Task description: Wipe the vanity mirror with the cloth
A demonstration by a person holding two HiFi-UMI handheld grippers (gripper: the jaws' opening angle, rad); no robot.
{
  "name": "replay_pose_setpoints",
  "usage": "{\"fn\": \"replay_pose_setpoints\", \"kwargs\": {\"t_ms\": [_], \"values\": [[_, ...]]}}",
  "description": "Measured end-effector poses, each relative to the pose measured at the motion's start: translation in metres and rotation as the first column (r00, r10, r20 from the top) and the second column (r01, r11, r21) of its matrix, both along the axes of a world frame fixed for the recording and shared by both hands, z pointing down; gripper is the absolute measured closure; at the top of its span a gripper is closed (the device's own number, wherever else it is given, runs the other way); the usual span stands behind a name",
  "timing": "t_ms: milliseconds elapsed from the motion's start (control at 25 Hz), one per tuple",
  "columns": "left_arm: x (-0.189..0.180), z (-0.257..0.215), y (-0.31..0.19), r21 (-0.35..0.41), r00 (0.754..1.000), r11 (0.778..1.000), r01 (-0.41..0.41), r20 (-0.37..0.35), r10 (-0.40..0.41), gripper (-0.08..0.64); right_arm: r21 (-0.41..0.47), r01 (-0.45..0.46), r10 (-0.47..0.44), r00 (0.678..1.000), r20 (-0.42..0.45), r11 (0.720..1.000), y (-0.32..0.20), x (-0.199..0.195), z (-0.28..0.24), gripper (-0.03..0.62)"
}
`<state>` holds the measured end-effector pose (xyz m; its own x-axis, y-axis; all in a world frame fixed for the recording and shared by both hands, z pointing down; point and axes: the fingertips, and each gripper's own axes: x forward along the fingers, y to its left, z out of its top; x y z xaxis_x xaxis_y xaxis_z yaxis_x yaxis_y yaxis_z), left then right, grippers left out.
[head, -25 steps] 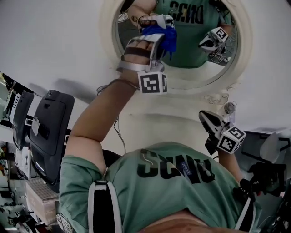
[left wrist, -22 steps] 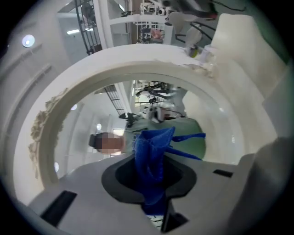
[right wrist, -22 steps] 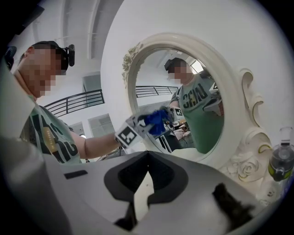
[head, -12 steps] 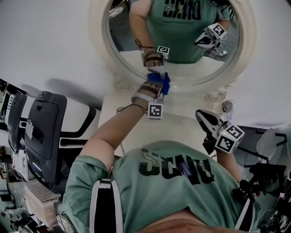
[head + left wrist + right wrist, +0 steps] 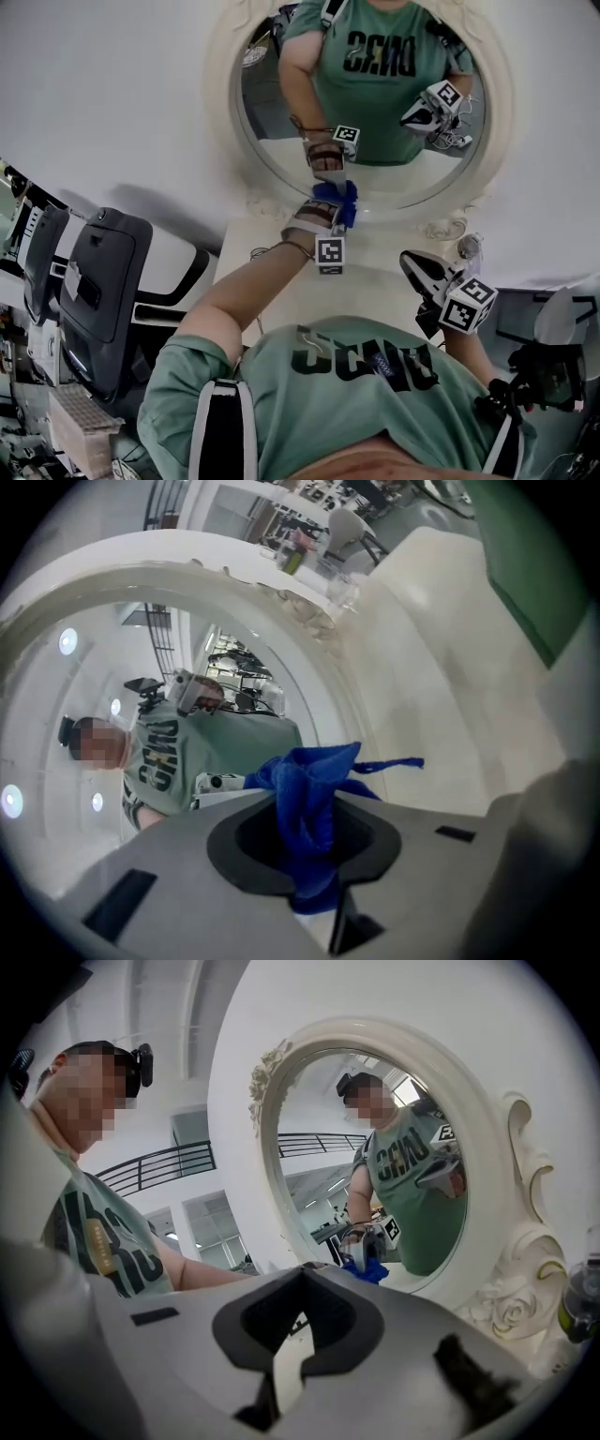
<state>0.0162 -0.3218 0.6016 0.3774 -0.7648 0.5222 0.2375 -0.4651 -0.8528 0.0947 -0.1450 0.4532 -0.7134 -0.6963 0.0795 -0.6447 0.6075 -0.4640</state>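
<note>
**Vanity mirror, cloth and two hand-held grippers: the items we list**

1. Vanity mirror [image 5: 221, 112]: we record a round glass in a cream, carved frame, standing on a pale tabletop [image 5: 272, 281]. The glass reflects a person in a green shirt.
2. Cloth [image 5: 339, 199]: blue and bunched. We find it pressed against the lower edge of the glass, just above the frame's bottom rim.
3. Left gripper [image 5: 333, 208]: raised to the mirror. In the left gripper view we see its jaws clamped on the cloth [image 5: 309, 803], with folds and a loose thread spilling out ahead of them.
4. Right gripper [image 5: 419, 265]: held low, to the right of the mirror and well apart from the glass. In the right gripper view we note its jaws drawn together to a thin slit, with nothing between them.
5. Small bottle [image 5: 473, 223]: standing beside the frame's lower right scroll.
</note>
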Motion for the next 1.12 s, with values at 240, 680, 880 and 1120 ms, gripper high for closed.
{"fn": "replay_pose_setpoints", "kwargs": {"t_ms": [240, 680, 880, 1120], "values": [[0.012, -0.195, 0.004, 0.201, 0.958, 0.980, 0.001, -0.282, 0.056, 0.472, 0.000, -0.018, 0.018, 1.000, 0.002, 1.000, 0.001, 0.010, 0.001, 0.584], [-0.019, -0.503, -0.020, 0.566, 0.883, 0.806, 0.173, -0.452, 0.128, 0.472, 0.035, -0.011, 0.011, 1.000, 0.014, 0.999, -0.002, 0.003, -0.010, 0.584], [-0.017, -0.502, -0.034, 0.594, 0.910, 0.785, 0.175, -0.403, 0.102, 0.472, 0.029, -0.023, 0.022, 0.999, 0.023, 0.999, -0.001, 0.007, -0.006, 0.584], [-0.015, -0.496, -0.042, 0.582, 0.895, 0.791, 0.187, -0.433, 0.108, 0.473, 0.025, -0.026, 0.025, 0.999, 0.025, 0.999, -0.002, 0.011, -0.003, 0.584]]}}
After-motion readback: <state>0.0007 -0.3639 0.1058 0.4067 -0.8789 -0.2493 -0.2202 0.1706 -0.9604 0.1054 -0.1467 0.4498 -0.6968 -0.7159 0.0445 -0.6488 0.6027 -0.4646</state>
